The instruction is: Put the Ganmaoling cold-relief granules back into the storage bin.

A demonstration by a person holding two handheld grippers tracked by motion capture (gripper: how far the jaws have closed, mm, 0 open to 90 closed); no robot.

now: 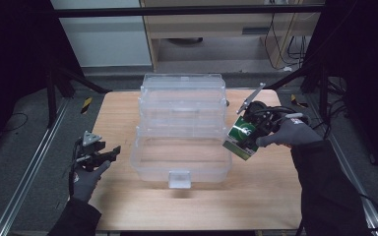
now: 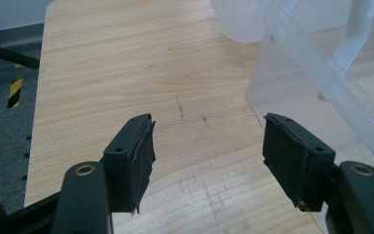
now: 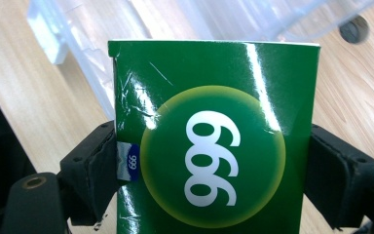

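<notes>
A clear plastic tiered storage box [image 1: 182, 129] stands open in the middle of the wooden table [image 1: 123, 118]. My right gripper [image 1: 248, 132] is shut on a green carton [image 1: 242, 135] with a yellow-green circle and white digits, held in the air just right of the box's front tray. In the right gripper view the green carton [image 3: 214, 141] sits squeezed between both black pads, with the clear box [image 3: 102, 48] behind it. My left gripper [image 1: 109, 153] hovers at the table's left edge, jaws apart and empty. In the left gripper view its pads [image 2: 136, 151] stand wide over bare wood beside the clear box [image 2: 321, 83].
Black frame rails [image 1: 29, 172] run along both sides of the table. Behind the table are a pale cabinet [image 1: 226, 29] and hanging cables [image 1: 285, 44]. Yellow-black tape marks [image 1: 86, 104] sit at the far corners.
</notes>
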